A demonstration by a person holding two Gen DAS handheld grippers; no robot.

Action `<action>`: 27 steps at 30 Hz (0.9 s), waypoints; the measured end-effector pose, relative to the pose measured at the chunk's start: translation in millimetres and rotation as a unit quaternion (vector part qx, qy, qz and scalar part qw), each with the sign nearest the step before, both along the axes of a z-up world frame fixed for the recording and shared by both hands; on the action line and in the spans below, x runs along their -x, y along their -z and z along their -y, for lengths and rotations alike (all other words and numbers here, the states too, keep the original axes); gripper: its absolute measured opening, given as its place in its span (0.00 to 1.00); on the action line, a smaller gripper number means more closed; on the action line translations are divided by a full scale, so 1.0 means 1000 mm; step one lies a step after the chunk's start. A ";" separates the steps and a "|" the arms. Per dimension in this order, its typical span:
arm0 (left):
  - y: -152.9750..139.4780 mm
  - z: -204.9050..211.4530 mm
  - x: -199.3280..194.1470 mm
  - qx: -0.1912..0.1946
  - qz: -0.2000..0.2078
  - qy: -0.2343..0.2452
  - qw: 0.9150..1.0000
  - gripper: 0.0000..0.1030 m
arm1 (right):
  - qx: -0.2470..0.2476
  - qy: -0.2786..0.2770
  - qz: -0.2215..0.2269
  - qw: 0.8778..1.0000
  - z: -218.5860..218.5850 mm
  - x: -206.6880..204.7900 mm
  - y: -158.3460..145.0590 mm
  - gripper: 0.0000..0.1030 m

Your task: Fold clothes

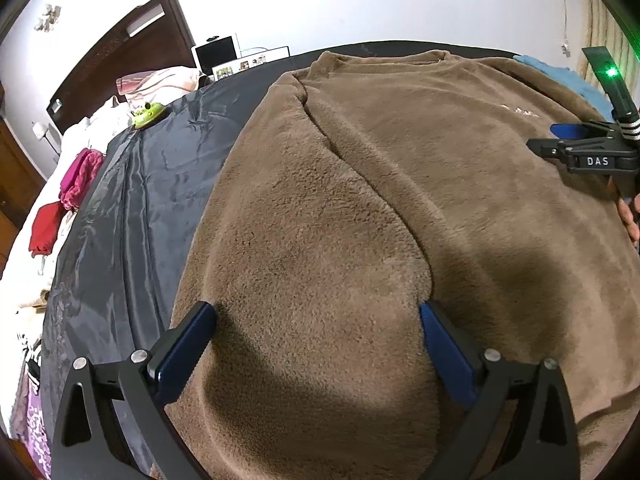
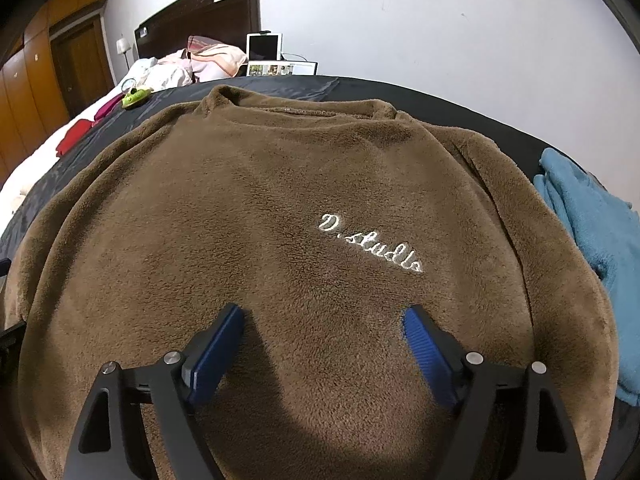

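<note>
Bedroom: white wall [image 2: 440,20] behind, dark wooden headboard [image 2: 200,12] at 11 o'clock in the right wrist view.
Left jaws: the left gripper [image 1: 318,314] stands with its blue pads wide apart above the brown fleece, nothing clamped between them.
Right jaws: the right gripper [image 2: 324,316] is likewise spread, pads apart over the chest of the garment, gripping nothing.
Task garment: brown fleece sweatshirt [image 2: 280,200] lies flat on the dark sheet [image 1: 152,184], collar toward 12 o'clock, white embroidered script [image 2: 370,246] at centre right.
Sleeve fold: in the left wrist view a sleeve [image 1: 304,240] lies folded over the body, its edge running from 11 o'clock down toward the right pad.
Beside it: blue towel [image 2: 592,232] at 3 o'clock, touching the sweatshirt's edge.
Farther out: green toy [image 2: 136,96], pink cloth [image 1: 82,178] and red cloth [image 1: 48,226] at 10 o'clock; pillows [image 2: 212,60] and a tablet [image 2: 264,46] near the headboard.
</note>
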State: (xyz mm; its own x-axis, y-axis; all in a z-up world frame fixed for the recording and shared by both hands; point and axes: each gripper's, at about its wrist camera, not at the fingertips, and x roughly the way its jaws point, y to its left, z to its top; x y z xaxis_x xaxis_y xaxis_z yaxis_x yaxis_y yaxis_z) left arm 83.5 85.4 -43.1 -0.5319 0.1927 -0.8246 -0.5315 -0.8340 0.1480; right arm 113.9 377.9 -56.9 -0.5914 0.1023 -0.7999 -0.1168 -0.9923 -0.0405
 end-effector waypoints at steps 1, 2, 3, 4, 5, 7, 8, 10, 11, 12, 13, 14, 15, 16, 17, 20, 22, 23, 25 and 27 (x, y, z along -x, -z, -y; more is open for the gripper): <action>0.000 0.001 0.000 -0.002 0.001 -0.001 1.000 0.98 | 0.000 0.000 0.000 1.000 0.000 0.000 0.000 0.82; 0.000 0.002 0.001 -0.003 0.002 -0.003 1.000 0.98 | 0.001 0.000 0.000 1.000 0.000 0.000 0.000 0.83; 0.000 0.003 0.001 -0.005 0.002 -0.004 1.000 0.98 | 0.001 0.000 0.000 1.000 0.000 0.000 0.000 0.83; 0.000 0.005 0.001 -0.007 0.003 -0.006 1.000 0.98 | 0.002 0.000 0.000 1.000 -0.001 0.000 0.000 0.83; 0.000 0.008 0.002 -0.010 0.003 -0.008 1.000 0.98 | 0.002 0.000 0.000 1.000 -0.001 0.000 0.000 0.83; -0.001 0.014 0.004 -0.015 0.004 -0.014 1.000 0.98 | 0.003 -0.001 0.000 1.000 -0.001 0.000 0.000 0.83; -0.001 0.016 0.005 -0.017 0.004 -0.017 1.000 0.98 | 0.003 -0.001 0.000 1.000 -0.001 0.000 0.000 0.83; 0.000 0.021 0.007 -0.021 0.007 -0.022 1.000 0.98 | 0.003 0.000 0.000 1.000 -0.001 0.000 0.000 0.83; 0.000 0.022 0.008 -0.023 0.008 -0.024 0.999 0.97 | 0.003 0.000 0.000 1.000 -0.001 0.000 0.000 0.83; 0.000 0.023 0.008 -0.023 0.008 -0.026 0.999 0.97 | 0.003 0.000 0.000 1.000 -0.001 0.000 0.000 0.83; 0.000 0.024 0.008 -0.024 0.007 -0.028 0.999 0.97 | 0.004 0.000 0.000 1.000 -0.001 0.000 0.000 0.83; 0.000 0.024 0.008 -0.024 0.006 -0.030 0.999 0.97 | 0.004 0.000 0.000 1.000 -0.001 0.000 0.000 0.84; 0.000 0.024 0.008 -0.022 0.003 -0.030 0.999 0.97 | 0.004 0.000 0.000 1.000 -0.001 0.000 0.000 0.84; 0.000 0.023 0.007 -0.020 0.001 -0.030 0.999 0.97 | 0.005 0.000 0.000 1.000 -0.001 0.000 0.000 0.84; 0.000 0.024 0.007 -0.019 -0.001 -0.030 0.999 0.96 | 0.005 0.000 0.000 1.000 -0.002 0.000 0.000 0.84; 0.000 0.024 0.007 -0.016 -0.005 -0.031 0.999 0.96 | 0.005 0.000 0.000 1.000 -0.001 0.000 0.000 0.84; 0.000 0.025 0.007 -0.013 -0.008 -0.035 0.999 0.96 | 0.006 0.000 0.000 1.000 -0.001 0.000 0.000 0.84; -0.001 0.026 0.008 -0.011 -0.011 -0.038 0.999 0.94 | 0.006 0.000 0.000 1.000 -0.001 0.000 0.000 0.84; -0.002 0.031 0.010 -0.006 -0.016 -0.043 0.999 0.91 | 0.006 0.000 0.000 1.000 -0.002 0.000 0.000 0.84; -0.003 0.040 0.017 0.000 -0.022 -0.056 0.998 0.91 | 0.006 -0.001 0.000 1.000 -0.002 0.000 0.000 0.84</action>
State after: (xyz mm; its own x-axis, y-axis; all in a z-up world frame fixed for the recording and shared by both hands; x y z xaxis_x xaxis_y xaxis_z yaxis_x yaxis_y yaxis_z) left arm 66.7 45.1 -40.3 -0.5851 0.1301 -0.8004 -0.4287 -0.8875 0.1692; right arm 113.9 380.1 -57.1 -0.5912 0.0914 -0.8013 -0.1157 -0.9929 -0.0279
